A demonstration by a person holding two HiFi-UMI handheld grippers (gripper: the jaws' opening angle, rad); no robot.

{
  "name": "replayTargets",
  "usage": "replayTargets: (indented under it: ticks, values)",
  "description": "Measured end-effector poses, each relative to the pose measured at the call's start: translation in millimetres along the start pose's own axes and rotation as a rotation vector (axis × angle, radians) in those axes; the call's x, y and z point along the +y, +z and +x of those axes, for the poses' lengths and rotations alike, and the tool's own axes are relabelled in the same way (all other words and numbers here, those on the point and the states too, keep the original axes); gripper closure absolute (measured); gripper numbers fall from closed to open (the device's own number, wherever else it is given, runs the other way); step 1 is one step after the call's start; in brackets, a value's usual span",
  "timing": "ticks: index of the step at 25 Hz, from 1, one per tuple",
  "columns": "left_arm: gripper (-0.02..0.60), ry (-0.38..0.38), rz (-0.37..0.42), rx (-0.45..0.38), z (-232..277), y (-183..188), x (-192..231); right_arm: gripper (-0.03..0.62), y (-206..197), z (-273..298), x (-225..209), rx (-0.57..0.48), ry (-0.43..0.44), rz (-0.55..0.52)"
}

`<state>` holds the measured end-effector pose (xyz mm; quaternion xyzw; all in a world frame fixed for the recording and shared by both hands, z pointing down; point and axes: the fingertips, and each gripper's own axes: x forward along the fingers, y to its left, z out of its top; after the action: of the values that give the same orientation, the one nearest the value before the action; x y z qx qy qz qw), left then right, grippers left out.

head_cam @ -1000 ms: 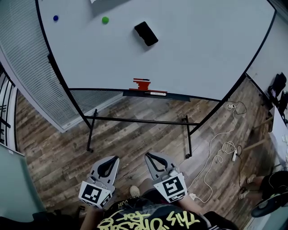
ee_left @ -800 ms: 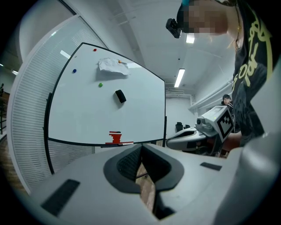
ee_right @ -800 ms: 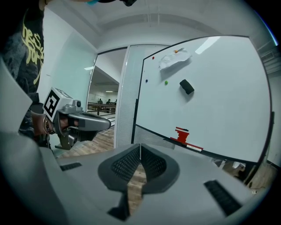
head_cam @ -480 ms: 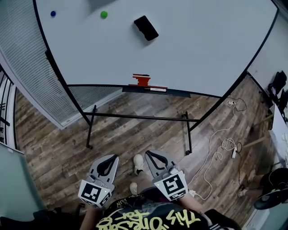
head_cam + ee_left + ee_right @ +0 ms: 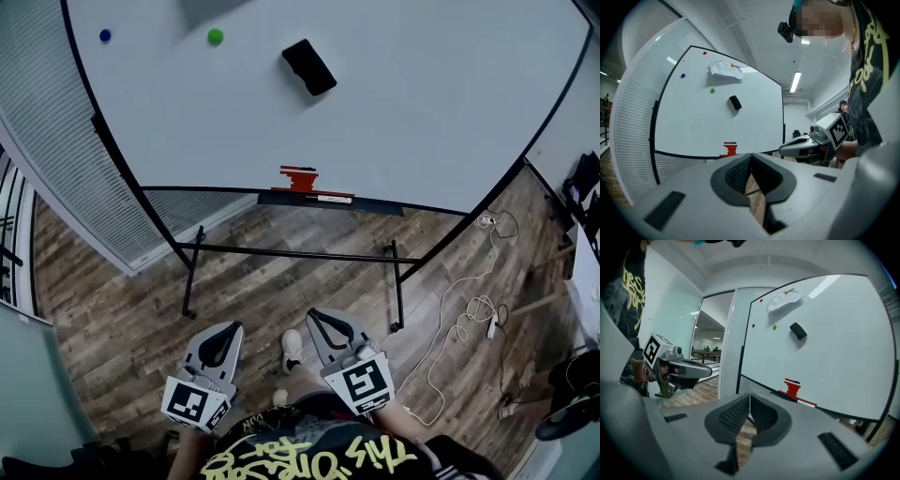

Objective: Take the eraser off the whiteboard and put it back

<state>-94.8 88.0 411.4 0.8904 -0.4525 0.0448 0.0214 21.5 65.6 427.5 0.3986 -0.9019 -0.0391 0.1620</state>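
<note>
While I step forward, eraser (image 5: 308,67) sits far off on whiteboard (image 5: 422,112); left gripper (image 5: 225,332), right gripper (image 5: 316,321): both pressed together, empty; approach only.

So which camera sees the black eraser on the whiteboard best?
The head view. The eraser looks biggest and clearest there, stuck tilted on the whiteboard, with nothing in front of it. In the right gripper view the eraser is smaller; in the left gripper view the eraser is smallest.
</note>
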Motion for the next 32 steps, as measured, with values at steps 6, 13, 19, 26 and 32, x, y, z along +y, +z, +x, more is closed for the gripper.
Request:
replayTargets:
  ticks: [6,13,19,26,32]
  values:
    - [0.574,0.022,0.01,-0.01,21,10,22,0.583,8,26,-22,-0.021,-0.001,0.02]
    - [0.574,0.026,0.015,-0.009,49,16,46,0.583,15,56,-46,-0.032,0.005,0.022]
    - [0.574,0.012,0.013,-0.003,78,19,64,0.583,17,80,-70,-0.024,0.001,0.015]
    - [0.574,0.006,0.011,-0.008,103,28,81,0.583,24,98,-96,-0.03,-0.027,0.098]
    - [0.574,0.008,0.009,0.005,124,30,94,0.583,28,115,-118,-0.043,-0.014,0.0]
